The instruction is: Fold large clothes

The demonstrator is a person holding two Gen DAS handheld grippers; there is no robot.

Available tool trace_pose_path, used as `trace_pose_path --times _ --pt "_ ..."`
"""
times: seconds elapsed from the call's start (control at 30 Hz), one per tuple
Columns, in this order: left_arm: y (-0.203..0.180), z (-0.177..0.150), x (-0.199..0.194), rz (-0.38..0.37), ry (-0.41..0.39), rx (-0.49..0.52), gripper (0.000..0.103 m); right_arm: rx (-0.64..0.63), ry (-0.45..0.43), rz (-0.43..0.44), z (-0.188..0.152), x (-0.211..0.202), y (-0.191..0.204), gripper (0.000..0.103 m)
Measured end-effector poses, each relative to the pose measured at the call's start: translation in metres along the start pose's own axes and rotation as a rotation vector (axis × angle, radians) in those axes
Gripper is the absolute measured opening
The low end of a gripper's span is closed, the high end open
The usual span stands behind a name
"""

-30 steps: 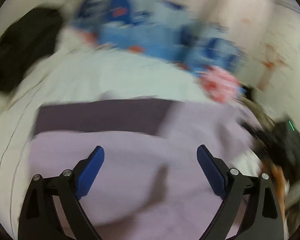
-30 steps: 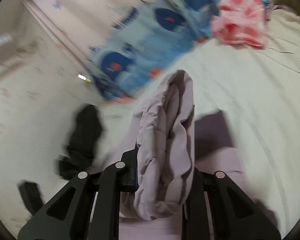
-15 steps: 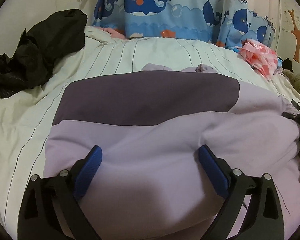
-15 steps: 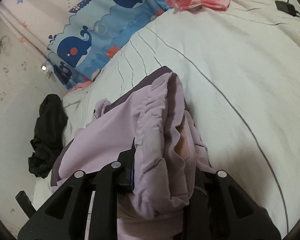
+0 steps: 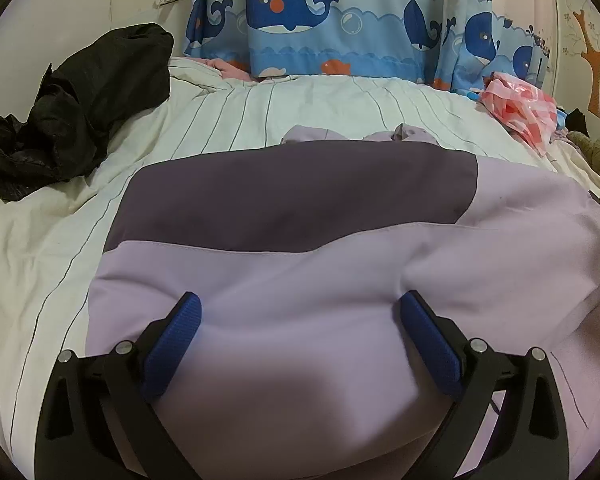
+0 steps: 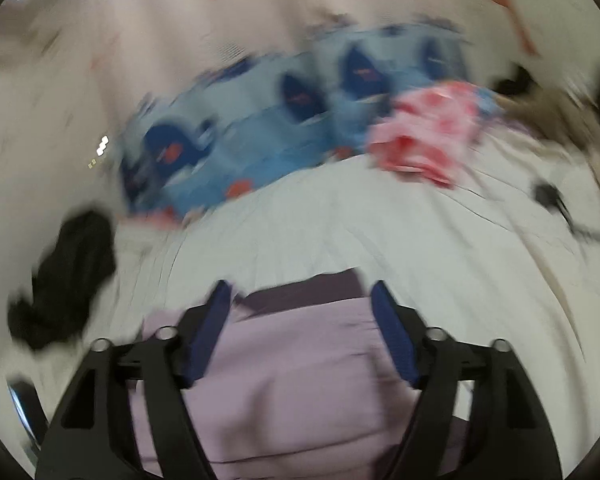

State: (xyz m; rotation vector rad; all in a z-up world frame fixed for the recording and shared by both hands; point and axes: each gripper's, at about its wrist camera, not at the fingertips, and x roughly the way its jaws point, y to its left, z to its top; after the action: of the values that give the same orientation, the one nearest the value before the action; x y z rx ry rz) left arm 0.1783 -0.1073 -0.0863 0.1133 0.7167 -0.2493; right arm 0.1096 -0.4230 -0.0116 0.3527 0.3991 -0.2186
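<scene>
My left gripper had its jaws spread wide over the lilac jacket, gripping nothing, and its sharp view showed what the other could not: the jacket lay flat on the striped bedsheet, its dark purple band running across the far half and a bit of crumpled lilac fabric poking out beyond that band. My right gripper also had its jaws apart with the jacket lying under and between them, but that view was smeared with blur, so I could not tell whether the pads touched the cloth. Only the right view caught a small dark object with a cord on the sheet at the far right. Around the jacket sat a heap of black clothing on the left, a whale-print curtain behind the bed, and a pink checked bundle at the right edge, all apart from the jacket.
</scene>
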Motion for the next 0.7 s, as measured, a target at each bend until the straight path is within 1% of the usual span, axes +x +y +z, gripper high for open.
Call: trace_pose_path --times 0.03,0.07,0.1,0.13,0.17,0.2,0.27,0.3,0.33,0.37,0.4,0.43,0.47,0.5,0.57,0.6,0.67,0.7 --pt "0.0 0.0 0.0 -0.001 0.0 -0.001 0.096 -0.037 0.059 -0.009 -0.005 0.015 0.009 0.074" --pt "0.0 0.0 0.0 -0.001 -0.001 -0.001 0.096 -0.045 0.146 -0.034 -0.012 0.037 0.01 0.074" --pt "0.0 0.0 0.0 -0.003 0.0 -0.001 0.096 -0.028 0.221 -0.058 -0.022 0.057 0.004 0.072" --pt "0.0 0.0 0.0 -0.009 -0.004 0.0 0.096 0.005 0.318 -0.058 -0.035 0.081 -0.009 0.067" --pt "-0.002 0.0 -0.001 -0.024 -0.011 0.008 0.096 0.037 0.363 -0.043 -0.047 0.097 -0.022 0.066" --pt "-0.005 0.0 -0.001 -0.022 -0.014 0.023 0.096 0.042 0.358 -0.042 -0.049 0.098 -0.027 0.066" --pt "-0.008 -0.001 0.001 0.004 -0.008 0.035 0.096 -0.001 0.369 -0.067 -0.04 0.092 -0.017 0.065" --pt "-0.007 -0.001 0.002 0.002 -0.004 0.033 0.096 -0.012 0.35 -0.067 -0.036 0.085 -0.014 0.065" --pt "-0.005 -0.001 0.003 -0.004 -0.001 0.027 0.096 -0.028 0.299 -0.057 -0.029 0.07 -0.009 0.065" --pt "-0.005 -0.001 0.003 -0.004 0.0 0.026 0.096 -0.052 0.26 -0.07 -0.026 0.059 -0.008 0.065" --pt "-0.005 -0.001 0.003 -0.005 -0.001 0.027 0.096 -0.069 0.254 -0.087 -0.029 0.059 -0.011 0.065" --pt "-0.006 -0.001 0.003 -0.002 -0.001 0.03 0.096 -0.089 0.301 -0.089 -0.037 0.067 -0.014 0.065" --pt "-0.007 -0.001 0.003 -0.003 -0.004 0.035 0.096 -0.103 0.378 -0.091 -0.048 0.082 -0.018 0.066" --pt "-0.009 -0.001 0.001 -0.002 -0.008 0.04 0.096 -0.097 0.401 -0.084 -0.055 0.089 -0.023 0.066" --pt "-0.009 -0.002 0.0 0.002 -0.008 0.045 0.096 -0.085 0.412 -0.09 -0.048 0.089 -0.022 0.065" --pt "-0.006 -0.002 -0.001 -0.012 0.001 0.04 0.096 -0.062 0.42 -0.08 -0.043 0.085 -0.023 0.065" --pt "-0.001 -0.003 -0.008 -0.05 0.028 0.036 0.096 0.012 0.43 -0.021 -0.031 0.067 -0.036 0.065" --pt "0.001 -0.003 -0.013 -0.067 0.045 0.042 0.096 0.038 0.429 -0.005 -0.027 0.058 -0.04 0.065"
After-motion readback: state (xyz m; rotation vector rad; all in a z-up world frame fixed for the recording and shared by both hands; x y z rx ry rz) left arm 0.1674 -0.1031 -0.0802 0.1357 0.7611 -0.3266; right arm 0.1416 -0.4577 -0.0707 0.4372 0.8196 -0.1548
